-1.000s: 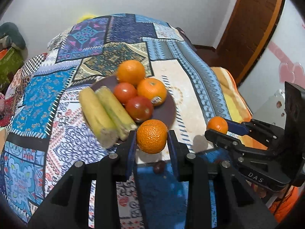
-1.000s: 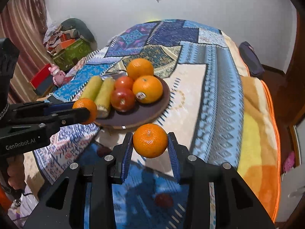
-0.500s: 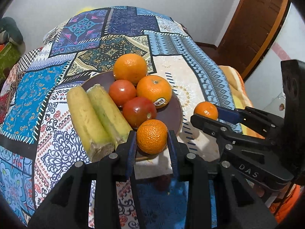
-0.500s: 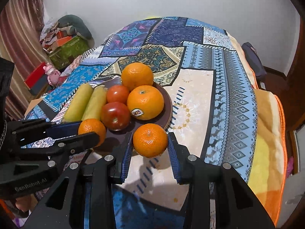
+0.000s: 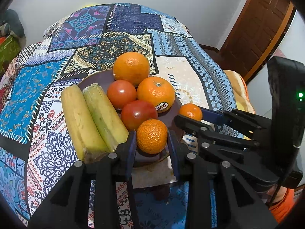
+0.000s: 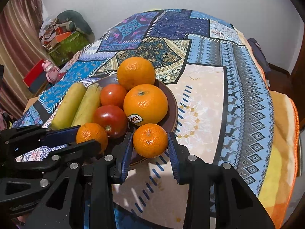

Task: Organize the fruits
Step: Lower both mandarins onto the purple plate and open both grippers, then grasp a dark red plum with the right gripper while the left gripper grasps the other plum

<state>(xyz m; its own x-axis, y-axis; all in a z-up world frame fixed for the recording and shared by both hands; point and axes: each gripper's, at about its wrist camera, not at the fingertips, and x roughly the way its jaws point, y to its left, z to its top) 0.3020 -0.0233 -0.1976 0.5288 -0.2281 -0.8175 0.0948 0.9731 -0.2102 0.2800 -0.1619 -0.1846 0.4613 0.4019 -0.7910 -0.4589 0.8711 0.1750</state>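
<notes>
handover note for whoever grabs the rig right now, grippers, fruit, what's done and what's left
Left gripper: shut on a mandarin, at the plate's near edge.
Right gripper: shut on a second mandarin, at the plate's near-right rim.
Brown plate on the patchwork cloth holds two bananas, two tomatoes and two oranges.
Done: six pieces plated.
Left: set both mandarins into the free near side, then release.
</notes>
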